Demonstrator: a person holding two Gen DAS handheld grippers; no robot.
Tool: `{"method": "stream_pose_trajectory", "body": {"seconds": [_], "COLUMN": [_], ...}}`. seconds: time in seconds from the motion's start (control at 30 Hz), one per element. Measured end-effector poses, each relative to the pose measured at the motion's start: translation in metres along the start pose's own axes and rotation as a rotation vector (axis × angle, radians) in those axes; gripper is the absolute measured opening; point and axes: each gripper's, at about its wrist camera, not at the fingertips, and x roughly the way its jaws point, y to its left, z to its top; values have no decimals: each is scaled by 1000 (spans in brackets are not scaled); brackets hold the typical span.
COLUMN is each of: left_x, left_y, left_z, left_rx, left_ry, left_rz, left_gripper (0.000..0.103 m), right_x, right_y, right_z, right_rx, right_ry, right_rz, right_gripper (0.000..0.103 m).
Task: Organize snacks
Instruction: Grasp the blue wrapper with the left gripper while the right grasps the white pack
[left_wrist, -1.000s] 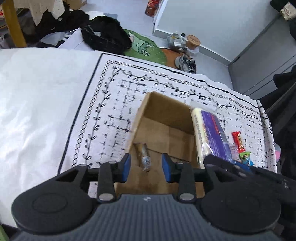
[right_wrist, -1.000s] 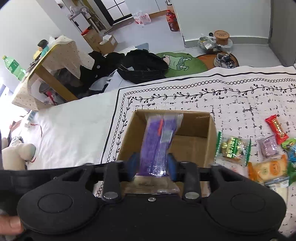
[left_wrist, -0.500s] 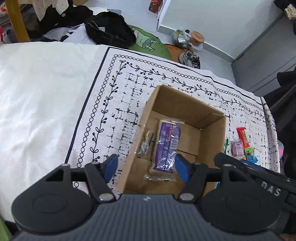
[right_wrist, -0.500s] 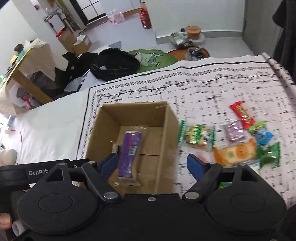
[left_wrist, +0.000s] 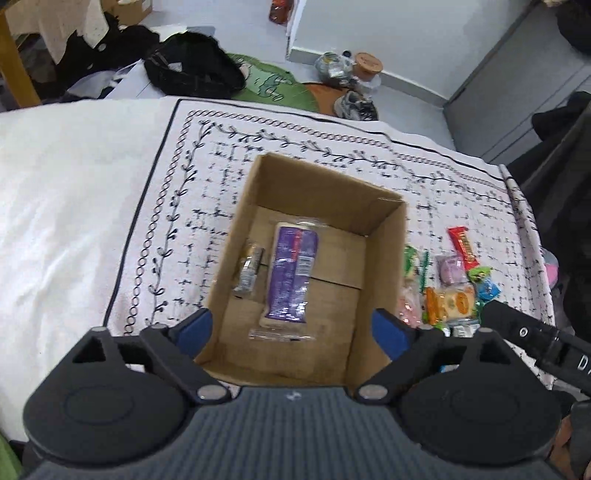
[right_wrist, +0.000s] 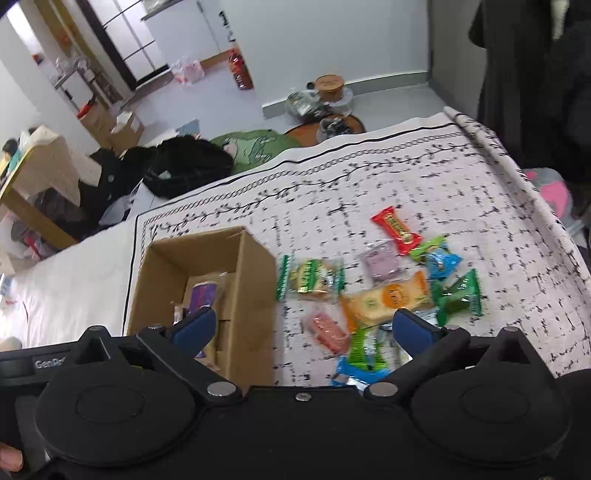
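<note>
Inside the cardboard box (left_wrist: 384, 236), the purple packet (left_wrist: 290, 273) and small bar (left_wrist: 249, 267), released a moment ago, are now lying flat. The left tool (left_wrist: 291, 328) and right tool (right_wrist: 301, 326) are both opening wide, holding nothing; the loose snacks (right_wrist: 388, 295) beside the box are waiting.

A lived-in home, seen from a cloth-covered surface

Beyond the right claw, a white cloth (right_wrist: 424, 192) printed with a black vine border is spread over a soft white surface, and a domestic floor is seen past its far edge: a green cartoon rug (right_wrist: 255, 147), a black bag (right_wrist: 184, 170) dropped beside it, shoes (right_wrist: 336, 125) and a lidded jar (right_wrist: 328, 85) near the wall. Further off to the left, cardboard boxes (right_wrist: 118, 127) are stacked by dark-framed glazed doors (right_wrist: 125, 40), and a wooden-legged table (right_wrist: 33, 177) is draped and cluttered. Dark garments (right_wrist: 532, 74) are hung at the right. Ahead of the left claw the same rug and bag are shown
</note>
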Motion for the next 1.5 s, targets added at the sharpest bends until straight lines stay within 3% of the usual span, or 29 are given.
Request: {"method": "stream_pose_trajectory", "body": {"seconds": [0.1, 0.53, 0.8, 0.93, 1.37, 1.5], "left_x": [-3, -10, -7, 0, 37, 51], "left_y": [-11, -53, -90, -108, -138, -142], "left_z": [-4, -20, -31, -37, -61, -69], "left_rx": [21, 53, 87, 94, 56, 47], "left_ry": [-18, -47, -57, -27, 19, 30], "left_rz": [-7, -23, -21, -39, -16, 3], "left_gripper": [103, 103, 103, 103, 100, 97], "right_x": [-2, -20, -19, -17, 7, 20], "right_y": [-13, -67, -105, -121, -157, -165], "right_z": [-2, -9, -14, -15, -24, -27], "right_rx": [20, 34, 47, 59, 96, 110], "right_ry": [-7, -50, -31, -28, 63, 93], "right_rz": [-3, -7, -23, -33, 46, 66], "right_gripper": [103, 103, 103, 102, 70, 67]}}
